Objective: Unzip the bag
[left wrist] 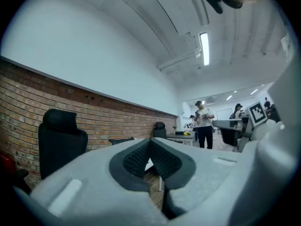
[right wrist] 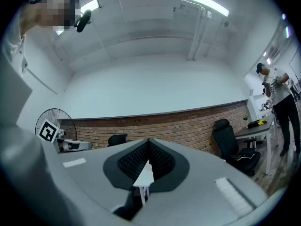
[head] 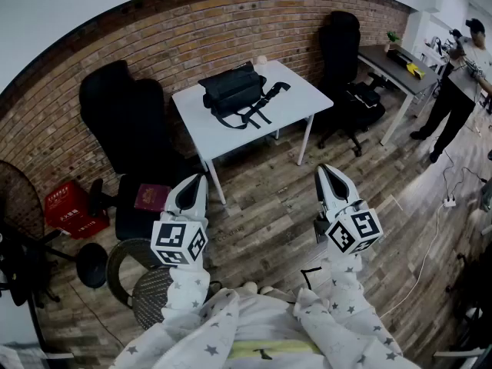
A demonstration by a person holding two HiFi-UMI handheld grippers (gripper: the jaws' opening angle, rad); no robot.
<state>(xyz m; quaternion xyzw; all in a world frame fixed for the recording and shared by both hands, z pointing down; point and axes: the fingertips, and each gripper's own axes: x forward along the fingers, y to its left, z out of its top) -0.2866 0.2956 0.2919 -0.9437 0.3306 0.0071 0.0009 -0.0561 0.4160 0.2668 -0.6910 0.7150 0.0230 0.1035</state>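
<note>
Bag [head: 233, 91] lies crosswise on desk [head: 304, 98] well ahead, nearer left tool [head: 197, 180] than right tool [head: 327, 170], both shut & empty.

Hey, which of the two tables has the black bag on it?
The white table in the middle, by the brick wall; the black bag lies on it. The grey desk at far right holds only small items.

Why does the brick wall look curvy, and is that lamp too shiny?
Head view: the wide lens bends the brick wall into an arc. Left gripper view: the ceiling lamp glares white; the left claw looks soft. Right gripper view: the edges fade to black.
</note>
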